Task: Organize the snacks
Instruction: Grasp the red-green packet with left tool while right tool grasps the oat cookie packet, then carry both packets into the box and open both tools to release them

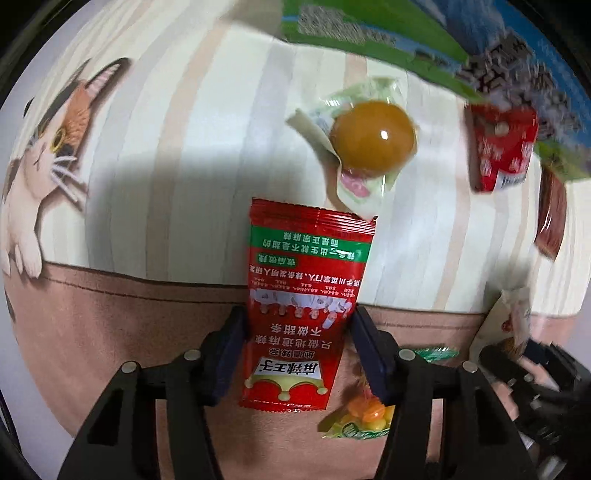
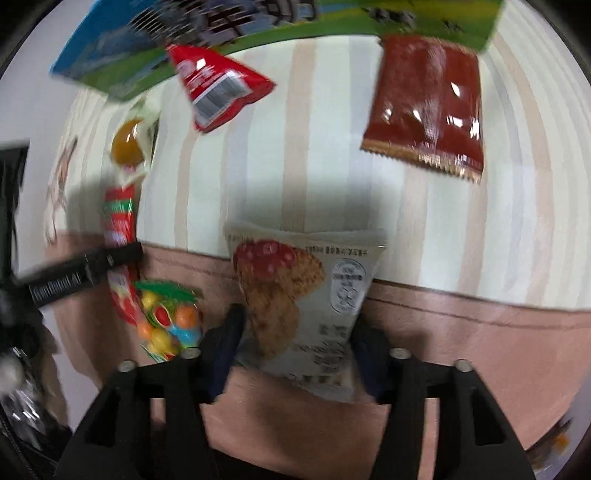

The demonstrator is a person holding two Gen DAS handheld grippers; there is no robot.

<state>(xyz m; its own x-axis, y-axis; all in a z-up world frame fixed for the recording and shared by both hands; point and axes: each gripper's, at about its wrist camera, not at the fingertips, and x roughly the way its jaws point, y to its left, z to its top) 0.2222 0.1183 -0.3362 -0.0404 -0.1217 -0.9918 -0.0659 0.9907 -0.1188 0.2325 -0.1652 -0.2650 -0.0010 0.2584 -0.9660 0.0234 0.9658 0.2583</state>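
- In the left wrist view, the left gripper (image 1: pixel 299 350) was clamped on a red sachet (image 1: pixel 304 295) that stood between its two fingers and reached toward 12 o'clock over the counter (image 1: pixel 184 166), which wore a striped cloth with a brown border.
- At 12 o'clock from the sachet, a wrapped amber candy ball (image 1: pixel 371 134) touched its far edge.
- At 2 o'clock lay a small red packet (image 1: pixel 502 147), beside a large blue-and-green box (image 1: pixel 424 33) along the top.
- At 4 o'clock, just beside the gripper, sat a bag of coloured candies (image 1: pixel 365 413); the right gripper showed at the right edge.
- A printed cat (image 1: pixel 48 155) marked the cloth at 9 o'clock.
- In the right wrist view, the right gripper (image 2: pixel 297 349) was closed on a pale cracker bag (image 2: pixel 306 306), held between its fingers.
- At 1 o'clock lay a dark red pouch (image 2: pixel 428 107), well apart.
- At 11 o'clock sat the small red packet (image 2: pixel 218 85), touching the box (image 2: pixel 110 48).
- At 9 o'clock, the coloured candies (image 2: pixel 170 321) lay near the left gripper's finger and red sachet (image 2: pixel 118 218).
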